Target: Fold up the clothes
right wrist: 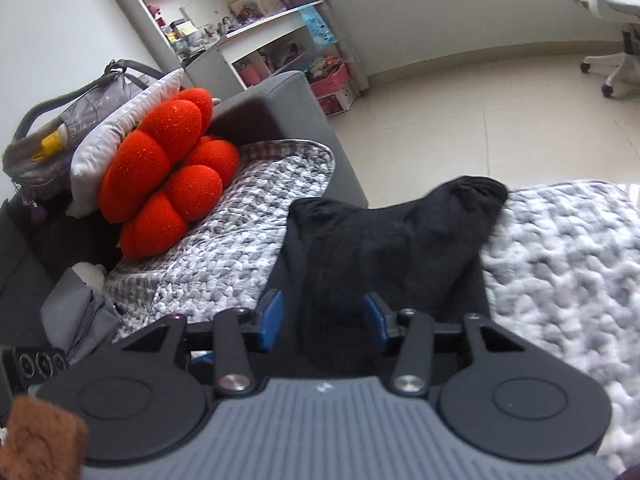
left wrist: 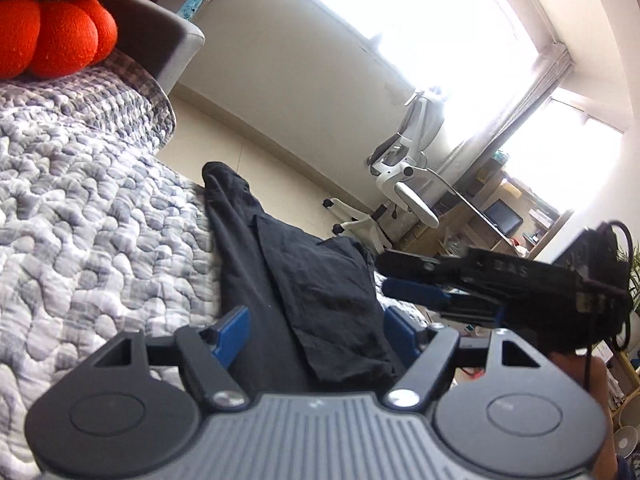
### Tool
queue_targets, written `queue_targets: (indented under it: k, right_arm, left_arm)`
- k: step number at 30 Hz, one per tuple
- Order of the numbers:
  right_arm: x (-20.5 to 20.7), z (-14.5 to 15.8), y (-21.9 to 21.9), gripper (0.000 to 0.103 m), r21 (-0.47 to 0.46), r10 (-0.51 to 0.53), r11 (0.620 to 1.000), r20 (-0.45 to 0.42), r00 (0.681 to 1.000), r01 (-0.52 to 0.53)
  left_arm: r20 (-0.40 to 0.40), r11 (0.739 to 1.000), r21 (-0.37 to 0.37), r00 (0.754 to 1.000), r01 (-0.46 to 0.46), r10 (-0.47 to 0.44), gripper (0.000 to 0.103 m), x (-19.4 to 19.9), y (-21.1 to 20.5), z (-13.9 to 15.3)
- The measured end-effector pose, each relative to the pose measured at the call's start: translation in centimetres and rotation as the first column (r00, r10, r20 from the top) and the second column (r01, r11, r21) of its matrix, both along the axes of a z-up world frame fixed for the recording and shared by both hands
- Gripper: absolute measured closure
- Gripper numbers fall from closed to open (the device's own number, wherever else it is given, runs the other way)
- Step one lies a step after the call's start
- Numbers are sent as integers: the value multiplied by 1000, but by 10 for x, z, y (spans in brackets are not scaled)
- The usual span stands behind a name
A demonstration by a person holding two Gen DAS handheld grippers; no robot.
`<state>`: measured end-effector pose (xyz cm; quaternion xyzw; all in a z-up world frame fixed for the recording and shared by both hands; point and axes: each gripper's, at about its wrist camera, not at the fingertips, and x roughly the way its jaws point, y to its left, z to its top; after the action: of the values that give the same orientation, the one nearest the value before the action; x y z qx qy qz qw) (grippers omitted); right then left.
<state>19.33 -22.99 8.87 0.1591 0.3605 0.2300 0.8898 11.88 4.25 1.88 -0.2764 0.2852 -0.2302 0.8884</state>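
A black garment (left wrist: 320, 280) lies partly folded in a long strip on the grey-and-white quilt (left wrist: 80, 220). My left gripper (left wrist: 318, 336) stands open at the garment's near end, and the cloth runs between its blue pads without being pinched. My right gripper (left wrist: 386, 274) comes in from the right, its fingertips at the garment's right edge. In the right wrist view the black garment (right wrist: 384, 240) is bunched on the quilt (right wrist: 560, 260). My right gripper (right wrist: 324, 320) is open there, its pads either side of the dark cloth but not pressing it.
A red flower-shaped cushion (right wrist: 168, 168) leans against a white pillow and a grey bag (right wrist: 80, 112) on the grey sofa (right wrist: 280, 120). Beyond the quilt's edge is tiled floor, with a white office chair (left wrist: 404, 184), a cluttered desk (left wrist: 500, 216) and white shelves (right wrist: 248, 20).
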Motion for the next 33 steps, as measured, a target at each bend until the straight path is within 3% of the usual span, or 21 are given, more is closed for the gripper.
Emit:
queue_targets:
  k: [8, 13, 17, 21, 23, 25, 28, 33]
  right_arm:
    - [-141, -20, -65, 54, -169, 75, 983, 20, 997, -71]
    - [-230, -45, -86, 54, -243, 92, 966, 16, 996, -86]
    - [-282, -55, -89, 54, -286, 90, 956, 63, 994, -68]
    - [-306, -57, -83, 54, -271, 86, 961, 96, 992, -57]
    - [-306, -59, -81, 64, -261, 56, 965, 102, 993, -27]
    - [-306, -62, -77, 86, -278, 16, 960, 119, 993, 18]
    - [-313, -61, -73, 99, -291, -7, 955, 143, 990, 49]
    - [-320, -52, -61, 99, -289, 7, 957, 160, 987, 41]
  left_arm:
    - [-30, 995, 88, 999, 45, -43, 28, 7, -37, 0]
    - [-45, 988, 149, 999, 38, -31, 43, 5, -49, -2]
    - [-42, 983, 177, 998, 48, -41, 52, 2, -56, -4]
    - [-43, 978, 199, 998, 61, -53, 69, 1, -67, -6]
    - [-43, 974, 216, 998, 61, -53, 74, 2, -72, -7]
    - [-38, 971, 234, 998, 53, -45, 80, 3, -76, -9]
    - [-33, 967, 253, 999, 33, -26, 92, 3, -77, -11]
    - [-25, 967, 253, 1000, 23, -17, 97, 4, -74, -14]
